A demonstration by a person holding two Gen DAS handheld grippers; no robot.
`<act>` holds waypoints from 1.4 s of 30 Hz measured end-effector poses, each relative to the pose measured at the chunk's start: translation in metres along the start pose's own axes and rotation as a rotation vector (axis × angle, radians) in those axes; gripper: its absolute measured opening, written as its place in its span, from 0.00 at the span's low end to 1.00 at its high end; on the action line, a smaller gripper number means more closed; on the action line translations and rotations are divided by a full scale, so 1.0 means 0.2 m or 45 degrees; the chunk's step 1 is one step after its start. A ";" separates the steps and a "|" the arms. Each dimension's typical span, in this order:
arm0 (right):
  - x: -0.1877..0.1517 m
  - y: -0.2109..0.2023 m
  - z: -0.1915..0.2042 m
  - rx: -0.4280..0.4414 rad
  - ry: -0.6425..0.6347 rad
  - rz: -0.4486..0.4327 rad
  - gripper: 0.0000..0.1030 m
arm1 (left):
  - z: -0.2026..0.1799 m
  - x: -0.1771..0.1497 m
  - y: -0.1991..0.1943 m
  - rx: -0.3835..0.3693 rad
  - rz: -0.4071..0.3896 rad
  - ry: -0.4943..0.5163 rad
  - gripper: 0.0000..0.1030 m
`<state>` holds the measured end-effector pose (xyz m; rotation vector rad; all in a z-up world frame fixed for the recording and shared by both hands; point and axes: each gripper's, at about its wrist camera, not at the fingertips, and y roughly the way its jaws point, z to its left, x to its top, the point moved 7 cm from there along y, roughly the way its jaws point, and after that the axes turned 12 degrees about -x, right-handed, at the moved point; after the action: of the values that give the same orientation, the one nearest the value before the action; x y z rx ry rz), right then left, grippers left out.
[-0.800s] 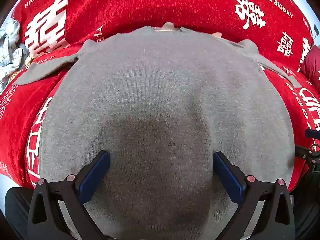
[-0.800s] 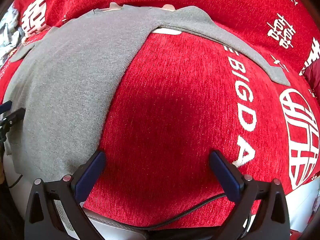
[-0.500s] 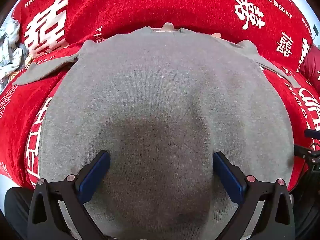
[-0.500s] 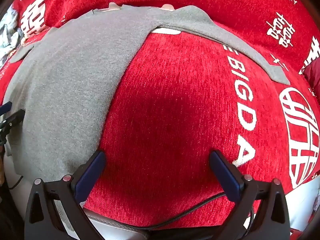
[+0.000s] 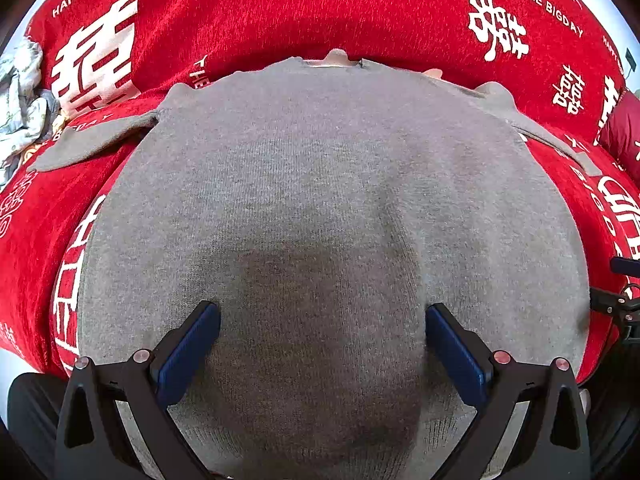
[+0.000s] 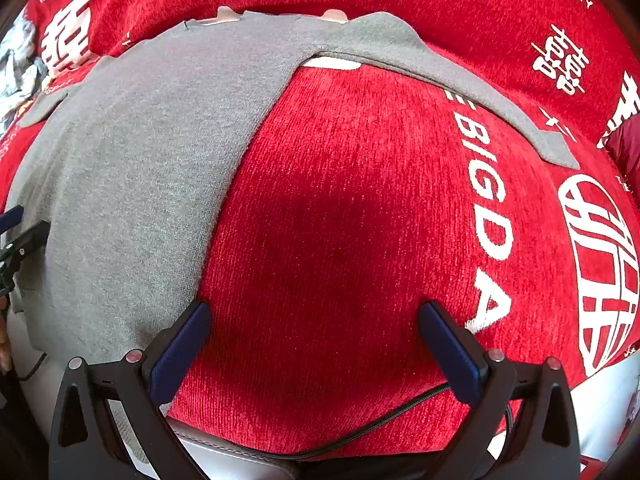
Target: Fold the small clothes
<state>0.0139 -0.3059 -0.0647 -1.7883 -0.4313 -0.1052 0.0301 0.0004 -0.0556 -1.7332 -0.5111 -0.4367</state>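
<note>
A small grey knit sweater [image 5: 320, 184] lies flat on a red cloth, collar at the far side, sleeves spread left and right. My left gripper [image 5: 322, 344] is open and empty, hovering over the sweater's lower middle. My right gripper [image 6: 314, 340] is open and empty over the red cloth, just right of the sweater's side edge [image 6: 132, 168]. The right sleeve [image 6: 460, 84] runs diagonally to the far right. The tip of each gripper shows at the edge of the other's view.
The red cloth [image 6: 360, 208] with white lettering covers the whole surface. A crumpled pale garment [image 5: 20, 96] lies at the far left. A dark red cushion [image 5: 624, 136] is at the far right. A black cable [image 6: 360, 432] runs along the near edge.
</note>
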 end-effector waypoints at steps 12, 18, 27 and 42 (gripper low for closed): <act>0.01 0.01 0.01 -0.011 -0.006 0.014 1.00 | -0.01 0.01 0.00 0.012 -0.005 0.028 1.00; 0.03 0.02 0.01 0.003 -0.005 0.077 1.00 | -0.02 0.01 0.00 0.006 0.016 0.046 1.00; 0.24 -0.40 -0.06 0.182 0.126 -0.100 1.00 | -0.02 0.26 -0.24 -0.044 -0.066 -0.017 1.00; 0.55 -0.66 0.08 0.001 0.028 -0.429 1.00 | -0.11 0.54 -0.24 -0.020 0.000 -0.064 1.00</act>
<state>0.0683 -0.2379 0.0840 -1.6982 -0.7139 -0.3600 0.0920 -0.0005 0.0466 -1.7626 -0.5447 -0.3991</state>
